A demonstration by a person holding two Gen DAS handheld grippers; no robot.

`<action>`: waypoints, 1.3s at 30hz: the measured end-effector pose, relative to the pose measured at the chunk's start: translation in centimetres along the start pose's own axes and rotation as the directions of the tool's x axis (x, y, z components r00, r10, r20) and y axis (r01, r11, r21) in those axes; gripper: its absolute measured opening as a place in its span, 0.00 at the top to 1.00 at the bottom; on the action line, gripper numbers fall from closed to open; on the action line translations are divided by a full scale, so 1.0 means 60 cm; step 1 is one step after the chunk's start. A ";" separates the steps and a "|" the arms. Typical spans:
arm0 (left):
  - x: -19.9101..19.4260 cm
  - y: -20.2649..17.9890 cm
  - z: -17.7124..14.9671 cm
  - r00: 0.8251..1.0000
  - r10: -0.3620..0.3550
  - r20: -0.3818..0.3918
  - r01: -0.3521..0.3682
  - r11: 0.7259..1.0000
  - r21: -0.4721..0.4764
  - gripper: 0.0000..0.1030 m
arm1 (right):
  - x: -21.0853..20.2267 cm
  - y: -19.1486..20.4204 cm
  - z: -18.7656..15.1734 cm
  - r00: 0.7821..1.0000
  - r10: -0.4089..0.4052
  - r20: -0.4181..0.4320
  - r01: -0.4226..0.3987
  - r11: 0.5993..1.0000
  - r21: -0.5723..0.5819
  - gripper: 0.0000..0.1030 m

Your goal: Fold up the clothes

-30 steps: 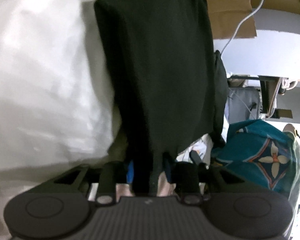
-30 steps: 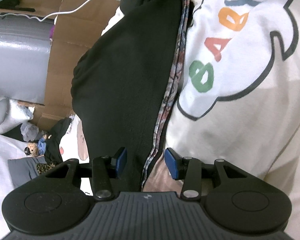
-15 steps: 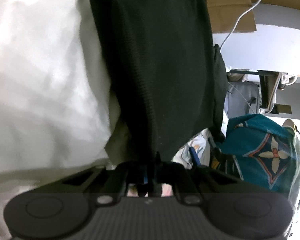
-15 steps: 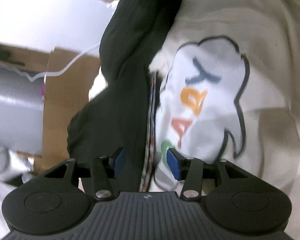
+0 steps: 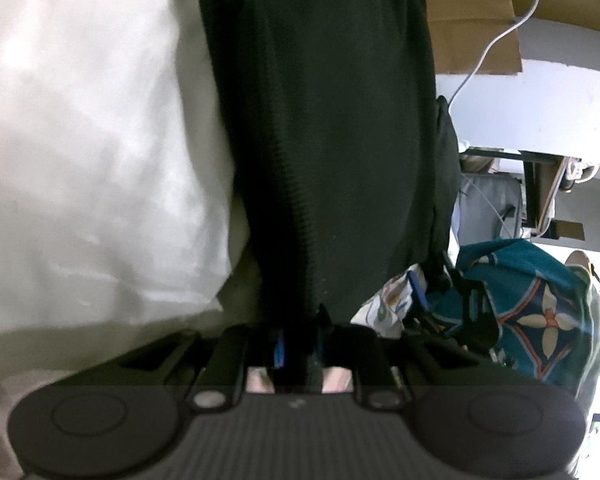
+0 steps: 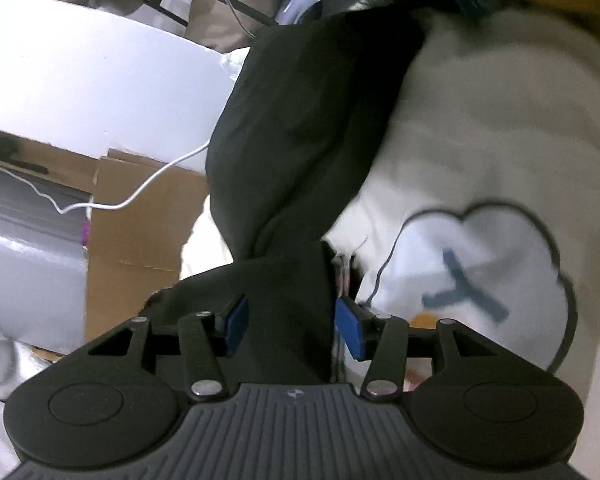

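Cluttered room in a home, prob. a bedroom or storage corner. Flattened cardboard (image 6: 140, 216) leans against a grey cabinet-like unit (image 6: 24, 276), w/ a white cable (image 6: 148, 188) trailing across it. Loose laundry everywhere: black garment (image 5: 324, 128), white cloth (image 5: 80, 152), cream top w/ cloud print (image 6: 492, 264), teal patterned fabric (image 5: 540, 312). A dark metal frame (image 5: 532, 184) stands in the background.
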State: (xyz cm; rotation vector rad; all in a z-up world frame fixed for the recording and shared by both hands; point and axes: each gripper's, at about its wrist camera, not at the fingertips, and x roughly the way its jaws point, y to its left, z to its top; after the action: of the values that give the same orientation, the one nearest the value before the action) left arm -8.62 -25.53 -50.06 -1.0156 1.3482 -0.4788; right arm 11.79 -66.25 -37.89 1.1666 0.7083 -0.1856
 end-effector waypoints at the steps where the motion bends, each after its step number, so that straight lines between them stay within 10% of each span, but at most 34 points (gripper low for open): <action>1: 0.001 0.000 0.000 1.000 0.000 0.000 0.000 1.000 0.002 0.85 | 0.005 -0.002 0.003 1.000 -0.020 -0.004 0.020 1.000 -0.007 0.43; 18: -0.006 0.014 -0.009 1.000 -0.021 -0.007 0.021 1.000 -0.003 0.87 | 0.066 -0.013 0.028 0.999 -0.015 -0.046 0.014 0.999 -0.031 0.40; 19: -0.008 0.015 -0.010 1.000 -0.025 -0.005 0.025 1.000 -0.003 0.90 | 0.066 -0.014 0.028 0.999 -0.013 -0.051 0.011 0.999 -0.035 0.42; 21: -0.012 0.017 -0.013 0.999 -0.032 -0.002 0.032 0.999 0.000 0.94 | 0.066 -0.016 0.031 0.996 -0.028 -0.084 0.024 0.999 -0.045 0.97; 39: -0.091 -0.028 0.012 0.998 -0.059 -0.027 0.061 0.995 0.078 0.95 | -0.019 -0.029 -0.030 0.996 0.068 -0.048 -0.061 0.987 0.147 0.96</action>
State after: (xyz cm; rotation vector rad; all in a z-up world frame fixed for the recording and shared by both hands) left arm -8.68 -21.81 -45.64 -0.9905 1.3134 -0.5874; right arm 9.32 -65.60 -38.92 1.3368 0.7117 -0.1542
